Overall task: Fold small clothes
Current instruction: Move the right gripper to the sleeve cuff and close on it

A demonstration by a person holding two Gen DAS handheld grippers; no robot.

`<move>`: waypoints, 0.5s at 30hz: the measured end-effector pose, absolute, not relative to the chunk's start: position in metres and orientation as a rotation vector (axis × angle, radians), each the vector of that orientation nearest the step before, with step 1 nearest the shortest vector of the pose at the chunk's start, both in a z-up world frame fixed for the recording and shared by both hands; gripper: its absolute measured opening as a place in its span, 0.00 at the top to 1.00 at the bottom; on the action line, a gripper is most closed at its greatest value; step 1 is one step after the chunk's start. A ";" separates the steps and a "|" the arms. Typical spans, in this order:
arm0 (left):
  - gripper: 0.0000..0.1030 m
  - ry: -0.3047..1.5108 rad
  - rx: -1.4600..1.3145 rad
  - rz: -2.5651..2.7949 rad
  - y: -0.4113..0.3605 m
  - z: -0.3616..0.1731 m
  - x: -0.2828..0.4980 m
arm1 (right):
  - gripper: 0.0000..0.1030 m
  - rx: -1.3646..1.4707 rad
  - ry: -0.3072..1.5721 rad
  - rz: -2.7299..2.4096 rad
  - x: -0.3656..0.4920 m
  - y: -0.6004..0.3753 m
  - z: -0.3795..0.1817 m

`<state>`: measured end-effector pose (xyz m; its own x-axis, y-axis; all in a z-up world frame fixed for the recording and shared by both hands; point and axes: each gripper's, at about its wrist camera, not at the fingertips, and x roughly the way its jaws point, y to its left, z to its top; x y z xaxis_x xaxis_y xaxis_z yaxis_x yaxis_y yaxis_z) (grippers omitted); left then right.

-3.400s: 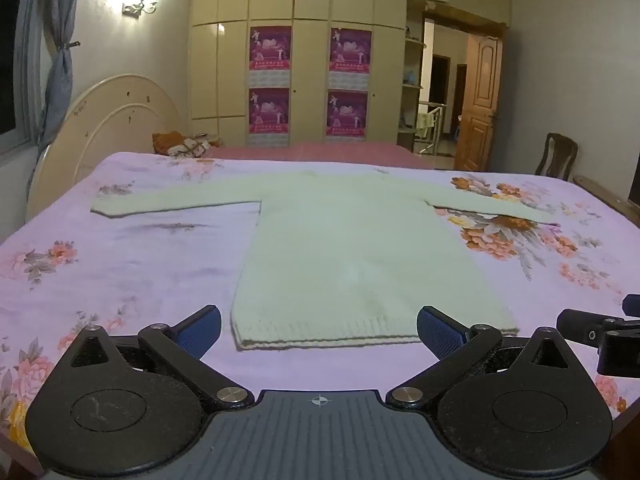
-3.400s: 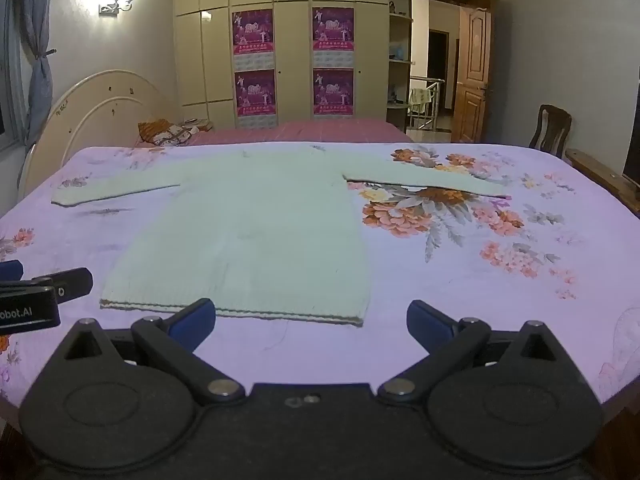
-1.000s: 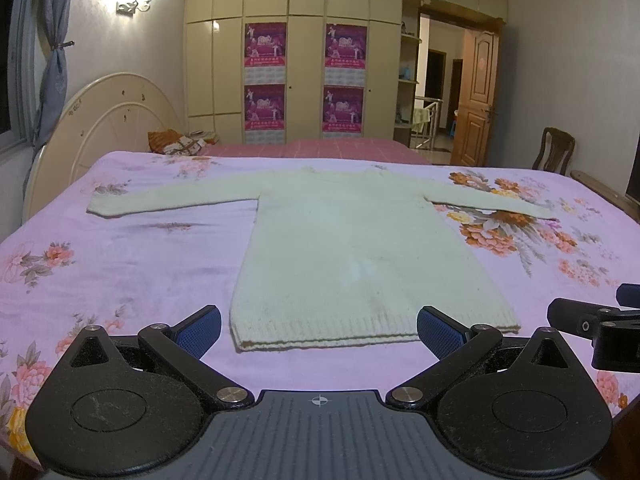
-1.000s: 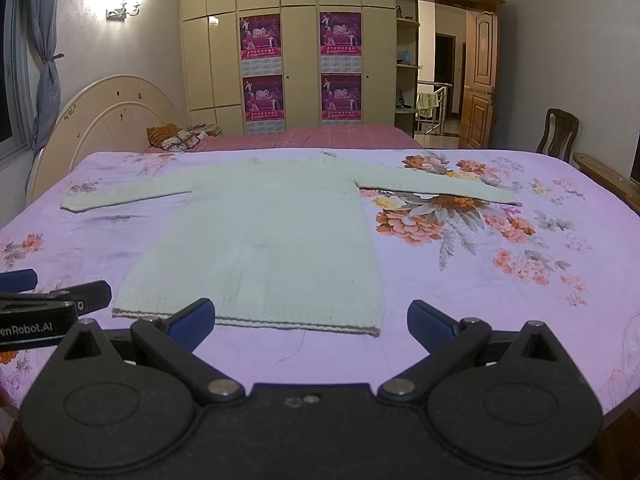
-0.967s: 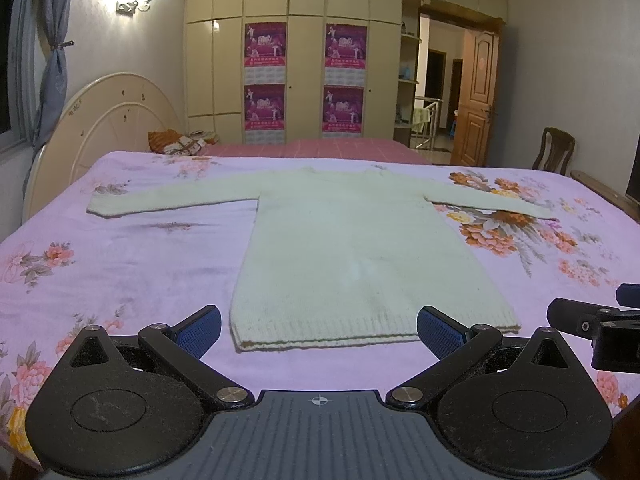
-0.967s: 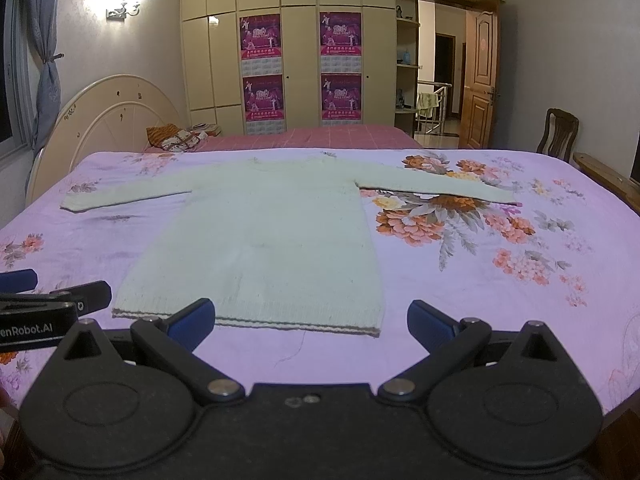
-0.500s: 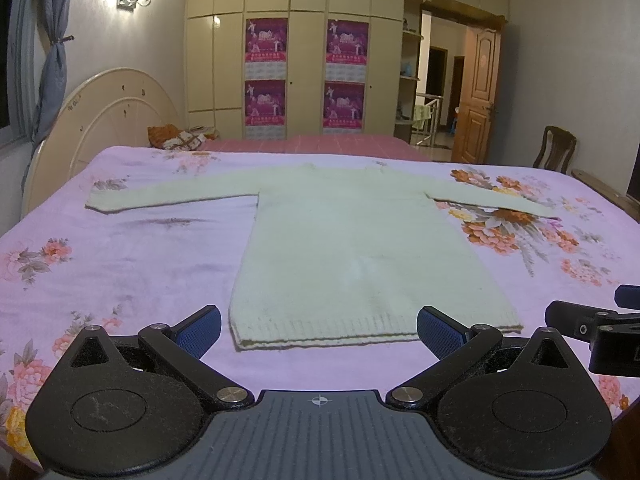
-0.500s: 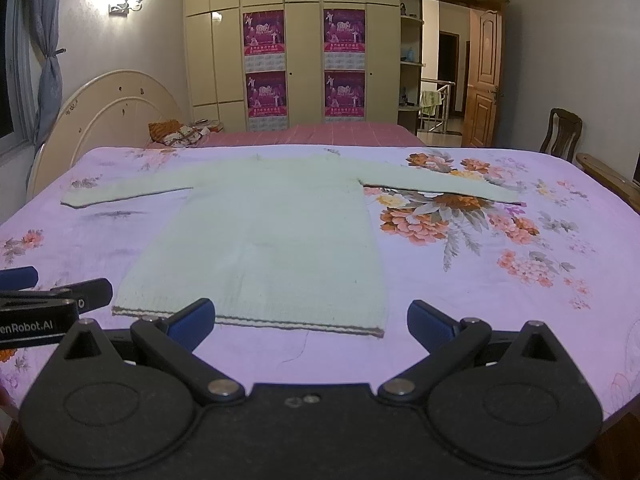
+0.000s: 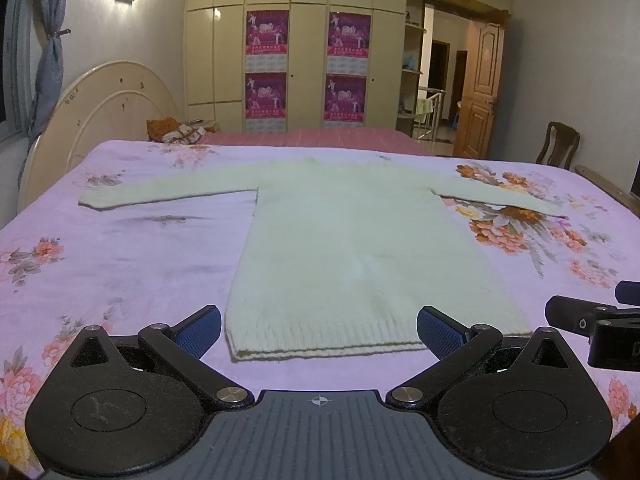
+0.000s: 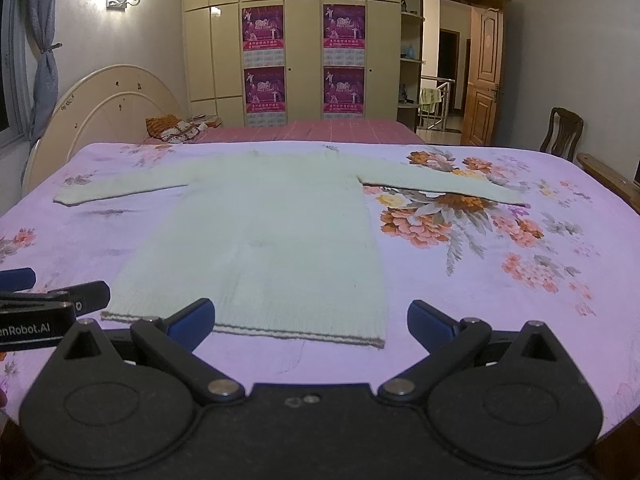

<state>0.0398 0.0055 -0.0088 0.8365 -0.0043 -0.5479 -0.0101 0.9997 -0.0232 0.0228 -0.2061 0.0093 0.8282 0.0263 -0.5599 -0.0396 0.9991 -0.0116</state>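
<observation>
In the left wrist view, the left tongs (image 9: 319,330) stand released, their blue-padded fingertips (image 9: 200,330) spread wide at about 8 and 4 o'clock of the frame, holding nothing. A pale green sweater (image 9: 360,248) lies flat and unfolded on the bed's lilac floral sheet (image 9: 120,248), its sleeves stretched out toward 9 and 3 o'clock and its ribbed hem nearest the camera, between the two fingertips. Part of the right tongs (image 9: 592,326) shows at 4 o'clock, just beside the hem's right corner. In the right wrist view, the right tongs (image 10: 311,320) are likewise released and empty, with the sweater (image 10: 272,240) at 12 o'clock from them, its hem reaching the left fingertip (image 10: 196,318). The left tongs (image 10: 52,300) enter at 9 o'clock, near the hem's left corner. A wardrobe (image 10: 304,48) with posters stands at 12 o'clock behind the bed.
</observation>
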 end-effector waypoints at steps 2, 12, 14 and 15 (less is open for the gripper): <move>0.00 0.584 -0.035 0.002 0.007 -0.009 0.048 | 0.01 -0.020 0.595 0.034 0.029 -0.206 0.009; 0.00 0.602 -0.055 0.012 0.006 -0.014 0.107 | 0.01 0.009 0.605 0.011 0.080 -0.217 0.006; 0.00 0.610 -0.060 0.013 0.005 -0.016 0.121 | 0.01 0.012 0.609 0.008 0.092 -0.220 0.005; 0.00 0.614 -0.062 0.013 0.004 -0.018 0.129 | 0.01 0.013 0.612 0.004 0.097 -0.221 0.005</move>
